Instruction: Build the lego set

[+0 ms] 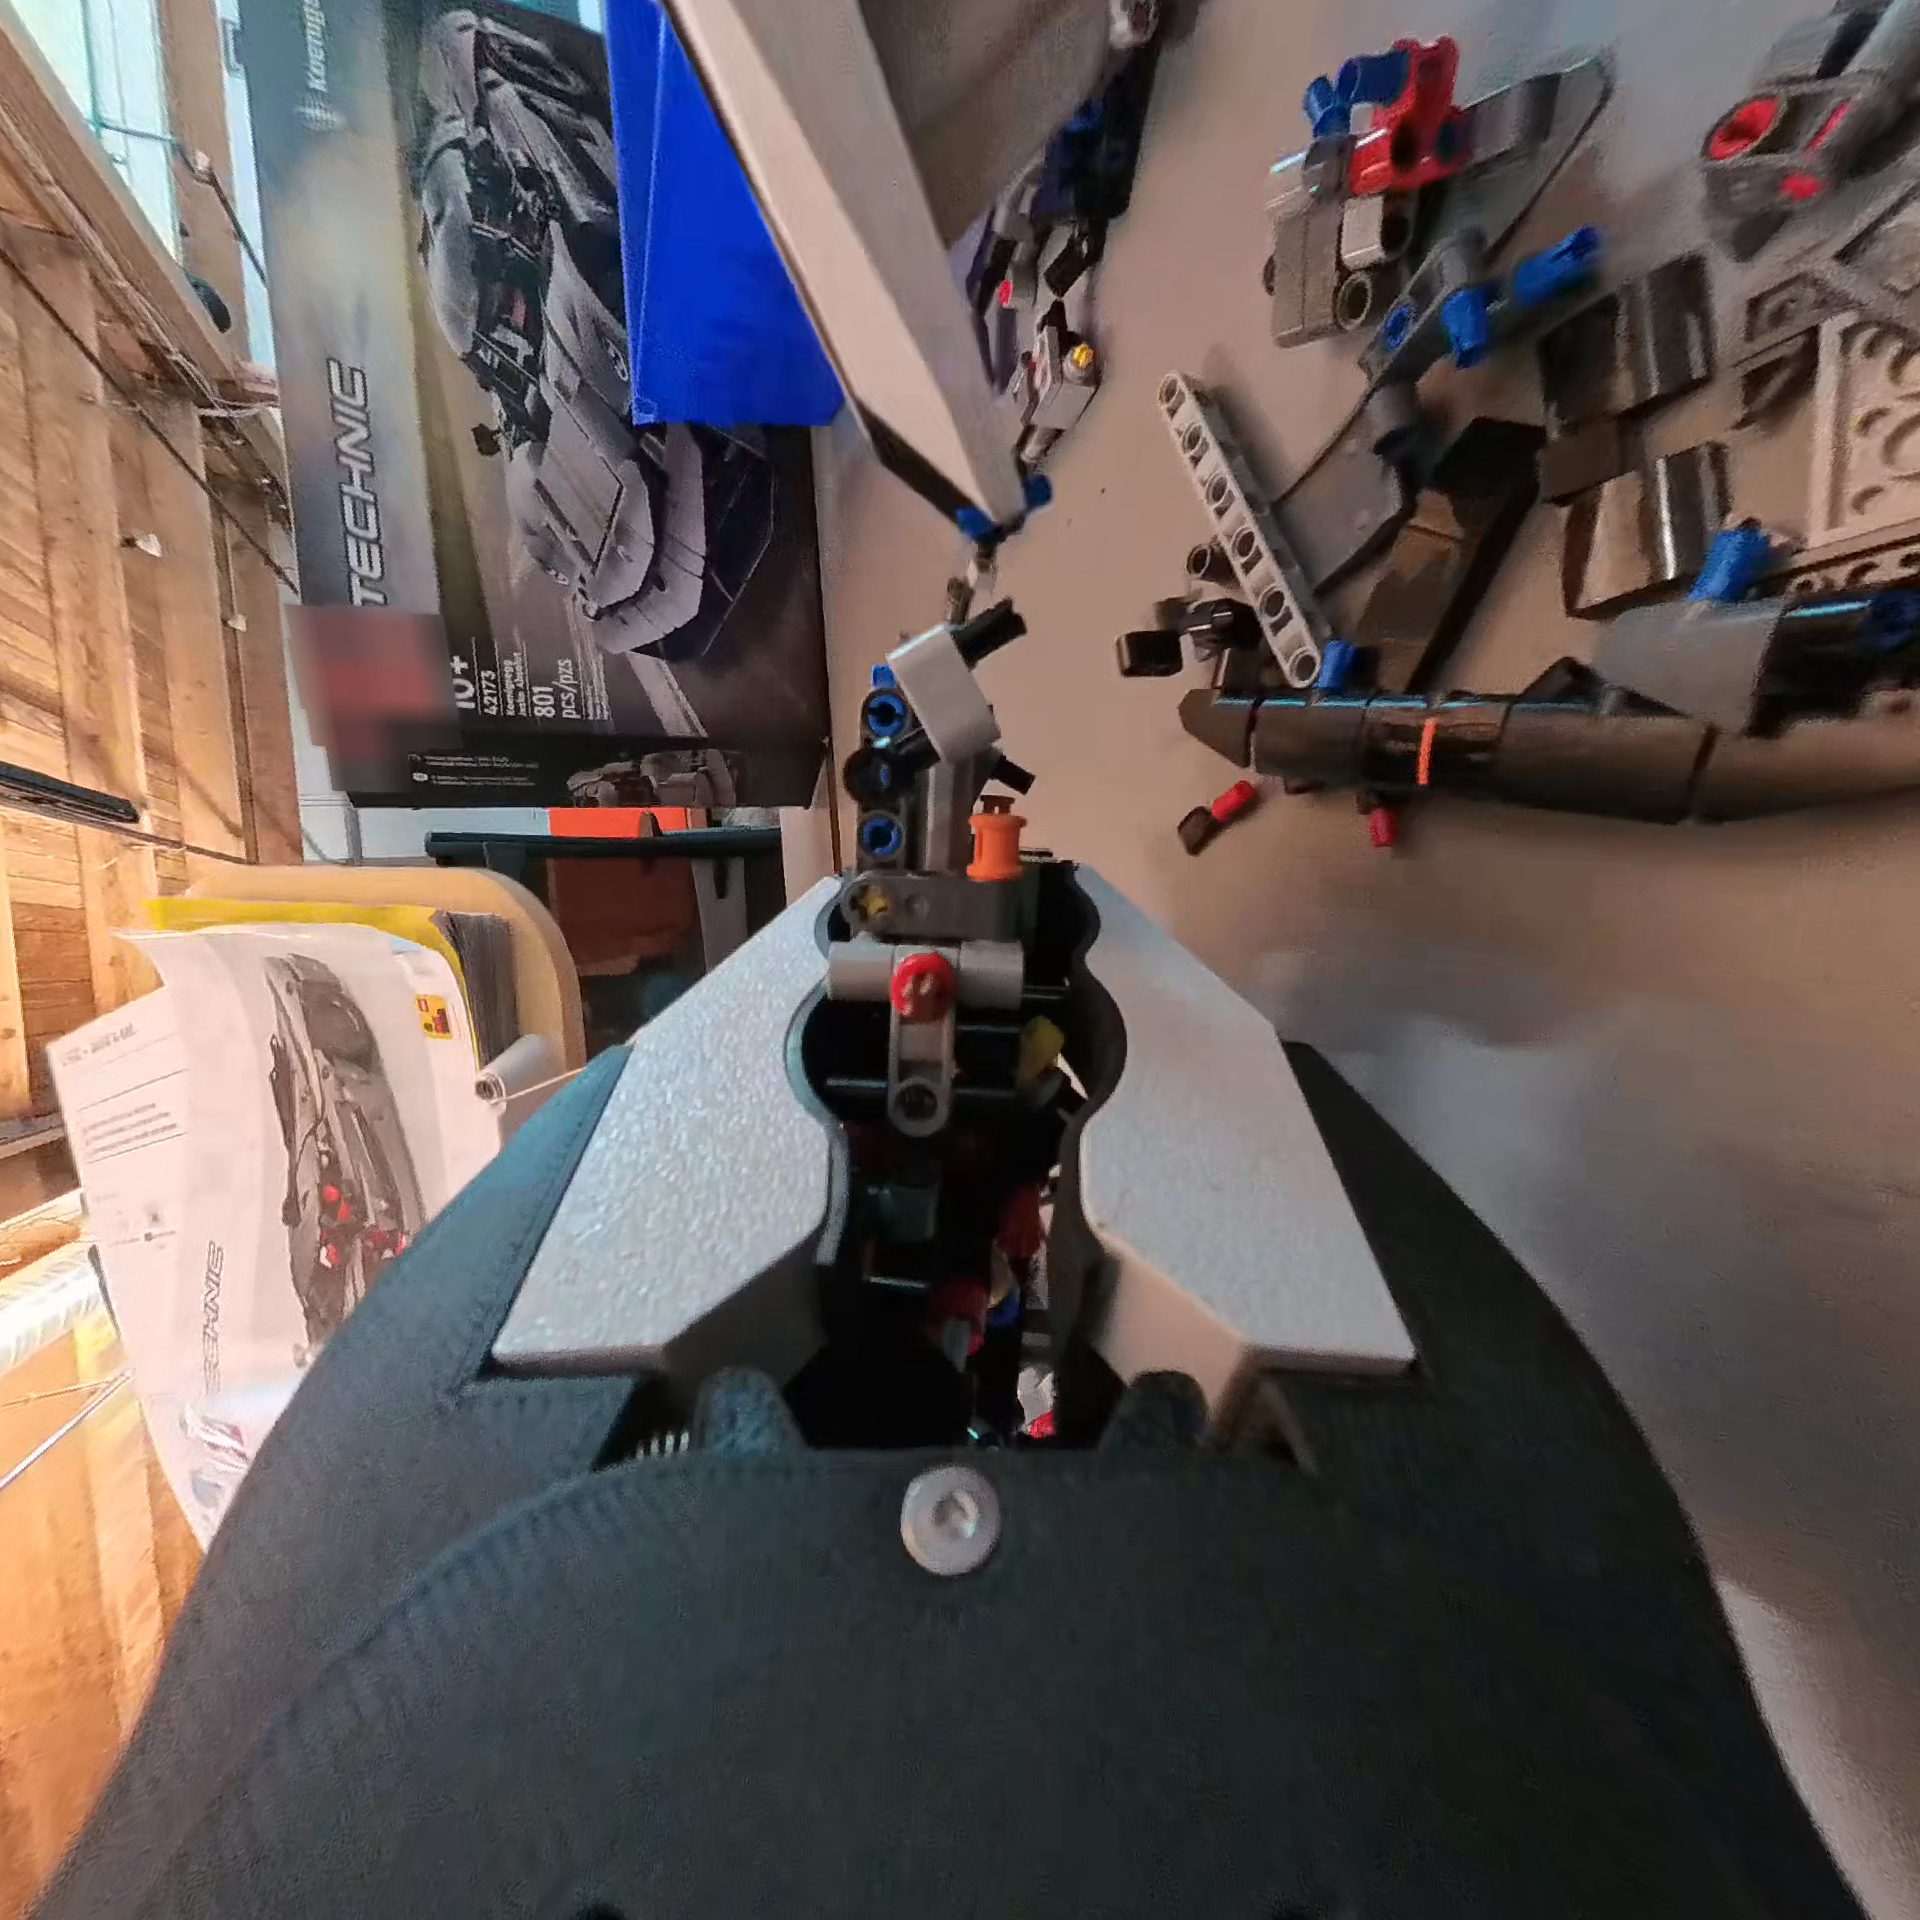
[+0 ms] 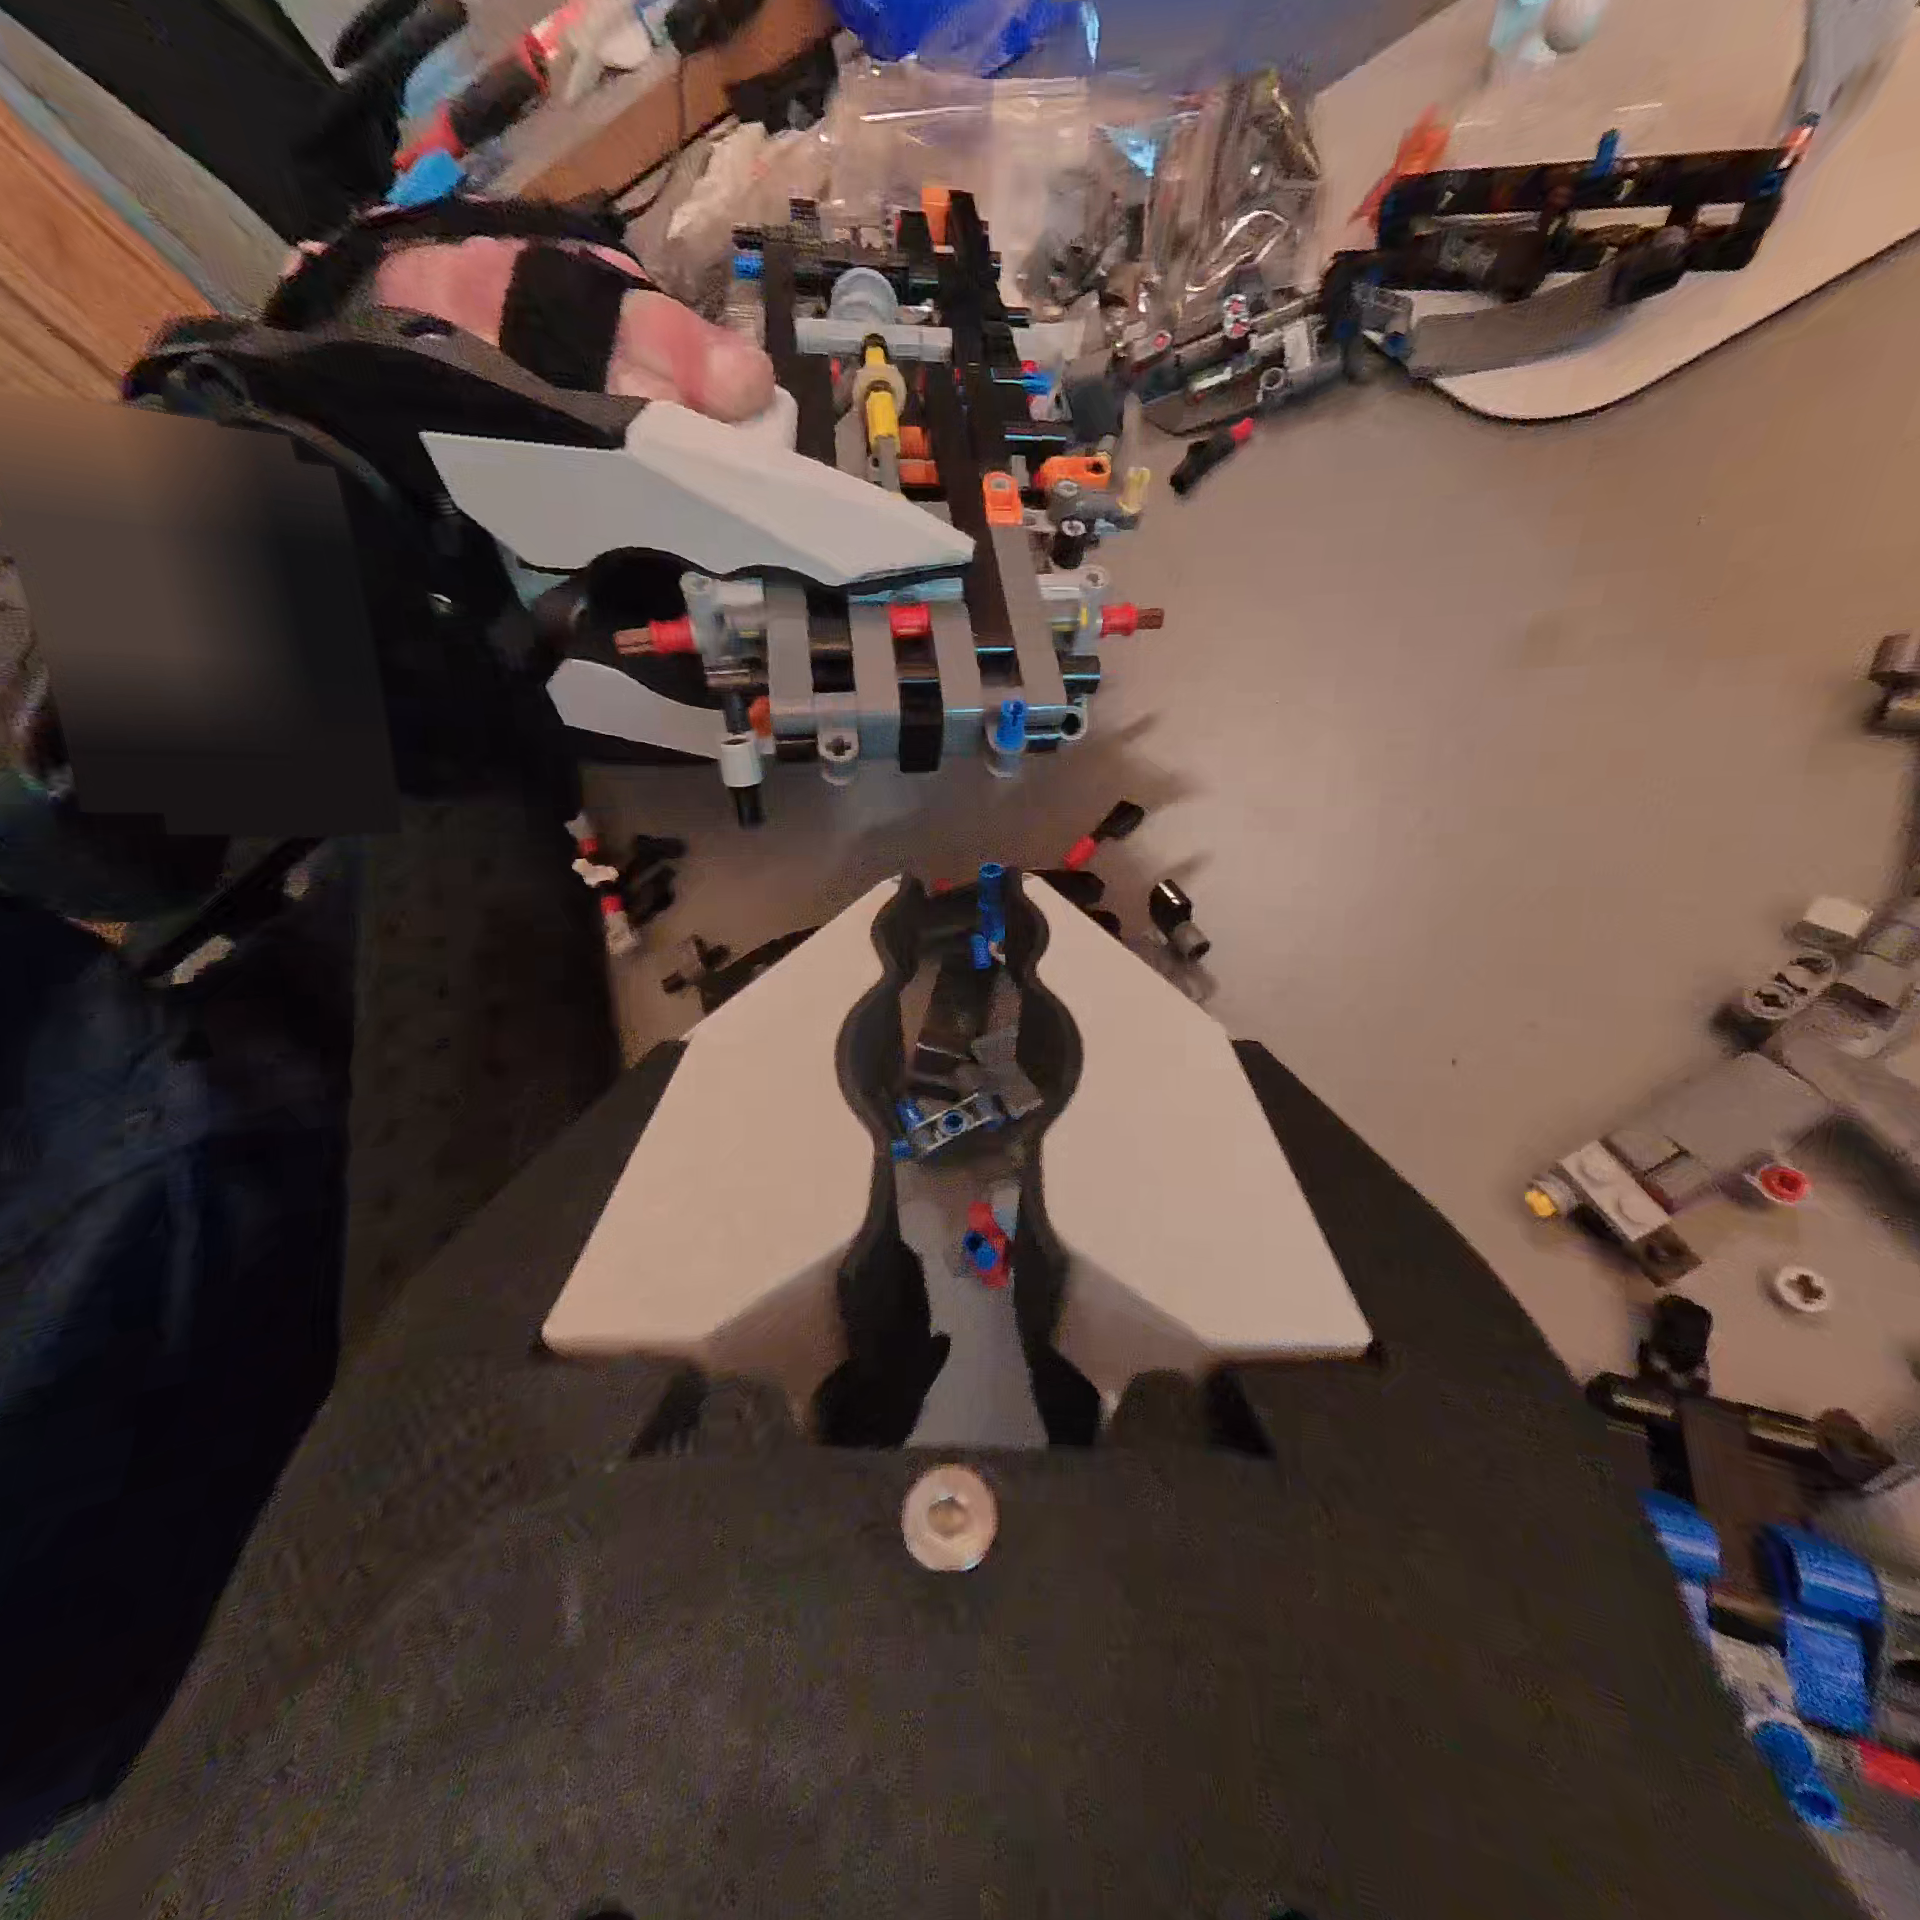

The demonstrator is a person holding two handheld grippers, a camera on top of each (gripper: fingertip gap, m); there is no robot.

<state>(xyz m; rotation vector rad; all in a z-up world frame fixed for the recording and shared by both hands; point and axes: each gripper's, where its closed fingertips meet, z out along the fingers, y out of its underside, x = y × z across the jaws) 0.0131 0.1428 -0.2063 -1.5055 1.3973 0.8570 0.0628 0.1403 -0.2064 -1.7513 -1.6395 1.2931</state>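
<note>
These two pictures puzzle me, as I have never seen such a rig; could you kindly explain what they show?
There is no robot here. A person holds a two-finger gripper in each hand, and each has a camera looking forward along its grey fingers.

The left wrist view shows the left gripper shut on a partly built lego frame. The right wrist view shows the same frame from the other side, lifted off the table, with the left gripper and the person's hand behind it.

The right gripper pinches a small blue pin just below the frame.

Loose pieces and part-built sections lie on the table; the set's box and a booklet stand at the side.
</note>
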